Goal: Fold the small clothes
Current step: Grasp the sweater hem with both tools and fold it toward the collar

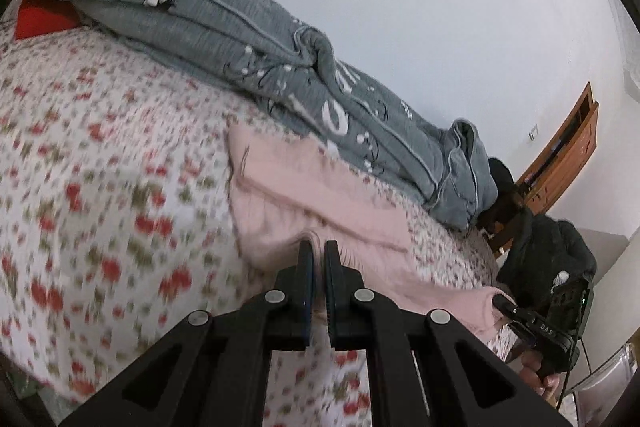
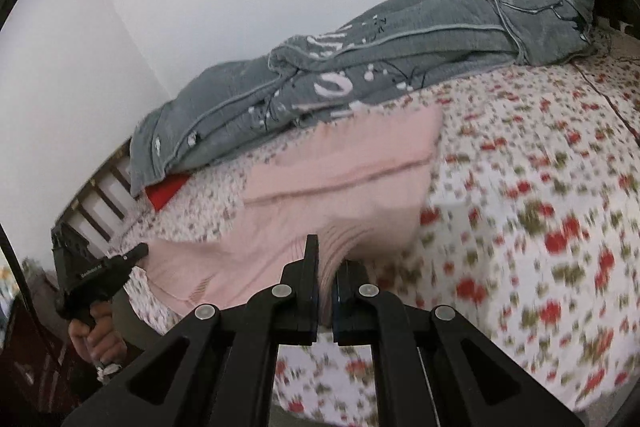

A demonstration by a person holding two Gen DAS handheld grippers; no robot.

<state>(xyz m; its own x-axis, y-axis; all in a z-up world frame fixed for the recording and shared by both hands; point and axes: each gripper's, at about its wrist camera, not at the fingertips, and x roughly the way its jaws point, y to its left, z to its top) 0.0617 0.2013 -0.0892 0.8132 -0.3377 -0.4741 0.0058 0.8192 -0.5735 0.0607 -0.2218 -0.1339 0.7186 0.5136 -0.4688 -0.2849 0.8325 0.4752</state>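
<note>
A small pink knit garment [image 1: 304,187] lies spread on the floral bedspread [image 1: 100,155]; it also shows in the right wrist view [image 2: 340,171]. My left gripper [image 1: 319,247] is shut on the garment's near ribbed edge. My right gripper [image 2: 328,251] is shut on the same edge at the other corner, with ribbed fabric bunched between its fingers. The right gripper also shows at the lower right of the left wrist view [image 1: 500,301], and the left gripper at the lower left of the right wrist view [image 2: 140,249], both pinching the pink edge. The edge is lifted slightly off the bed.
A folded grey quilt [image 1: 248,39] with white flowers lies along the wall behind the garment, also in the right wrist view [image 2: 360,67]. A red item [image 1: 40,19] pokes from under it. Dark clothing on a chair [image 1: 548,259] and a wooden door [image 1: 568,151] stand beyond the bed.
</note>
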